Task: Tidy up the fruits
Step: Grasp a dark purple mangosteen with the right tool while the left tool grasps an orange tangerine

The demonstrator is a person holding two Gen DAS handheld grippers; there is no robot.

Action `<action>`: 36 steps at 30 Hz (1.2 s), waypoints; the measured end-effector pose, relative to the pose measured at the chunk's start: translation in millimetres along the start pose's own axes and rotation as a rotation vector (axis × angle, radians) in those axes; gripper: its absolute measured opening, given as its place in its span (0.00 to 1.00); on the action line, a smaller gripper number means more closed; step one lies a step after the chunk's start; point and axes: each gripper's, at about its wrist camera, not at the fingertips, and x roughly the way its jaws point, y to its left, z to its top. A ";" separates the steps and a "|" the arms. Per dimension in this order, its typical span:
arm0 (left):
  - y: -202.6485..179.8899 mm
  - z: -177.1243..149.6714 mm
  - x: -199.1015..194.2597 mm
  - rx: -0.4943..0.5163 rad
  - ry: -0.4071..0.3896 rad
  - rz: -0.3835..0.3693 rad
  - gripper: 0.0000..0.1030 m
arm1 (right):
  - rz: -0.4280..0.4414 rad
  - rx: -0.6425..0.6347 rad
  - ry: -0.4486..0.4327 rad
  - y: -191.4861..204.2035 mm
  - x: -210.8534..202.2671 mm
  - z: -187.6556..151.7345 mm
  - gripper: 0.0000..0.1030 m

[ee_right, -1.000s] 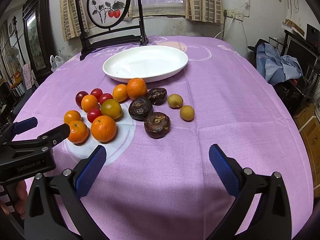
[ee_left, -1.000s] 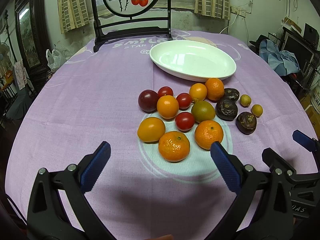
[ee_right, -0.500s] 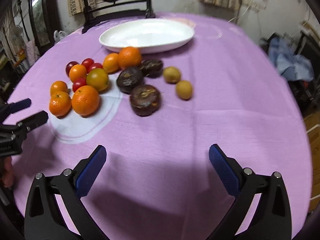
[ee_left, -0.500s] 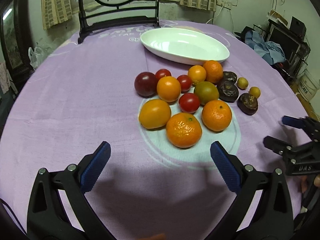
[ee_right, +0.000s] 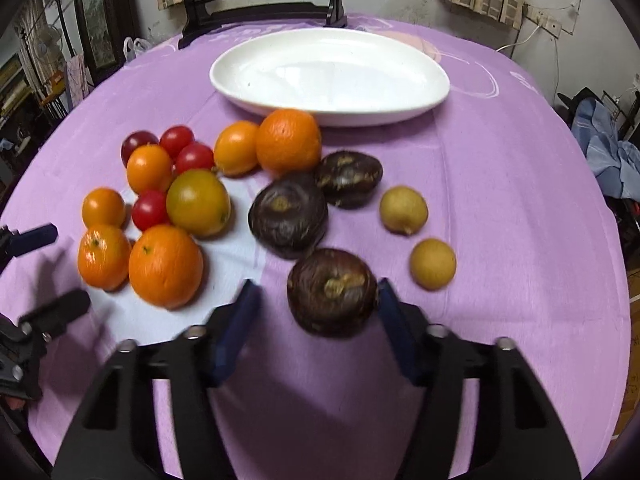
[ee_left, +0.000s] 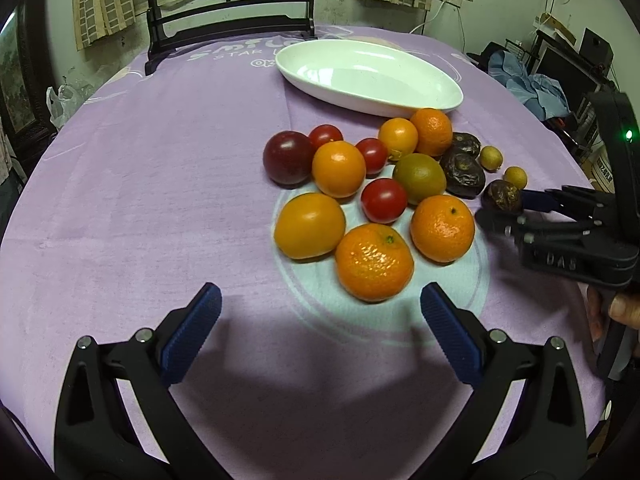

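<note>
A heap of oranges, red tomatoes, dark purple fruits and small yellow fruits lies on the purple tablecloth before a white oval dish [ee_left: 368,76], also in the right wrist view [ee_right: 332,76]. My right gripper [ee_right: 316,304] is open, its blurred fingers either side of the nearest dark purple fruit [ee_right: 332,292]; the right pad touches it, the left stands apart. In the left wrist view this gripper [ee_left: 500,208] sits at that fruit [ee_left: 502,196]. My left gripper [ee_left: 320,320] is open and empty, just short of the nearest orange [ee_left: 374,262].
A dark wooden chair [ee_left: 228,28] stands behind the table's far edge. Two more dark purple fruits [ee_right: 288,214] and two small yellow fruits [ee_right: 432,264] lie close around the right gripper. Blue cloth and clutter [ee_left: 536,92] stand off the table's right side.
My right gripper has moved forward and its fingers have narrowed around the nearest dark purple fruit. My left gripper has moved closer to the oranges and stays wide open.
</note>
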 end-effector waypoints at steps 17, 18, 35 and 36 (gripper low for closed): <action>-17.8 12.1 21.9 -0.026 0.100 0.023 0.77 | 0.149 0.031 -0.161 -10.0 -35.5 -17.9 0.40; -19.0 14.1 23.0 -0.030 0.097 0.042 0.75 | 0.149 0.032 -0.167 -10.8 -36.2 -17.9 0.40; -14.8 12.6 4.5 -0.009 0.045 -0.009 0.37 | 0.167 0.041 -0.169 -10.3 -36.5 -19.0 0.40; -14.9 12.8 5.5 -0.008 0.048 -0.011 0.39 | 0.169 0.044 -0.169 -10.6 -36.3 -18.3 0.40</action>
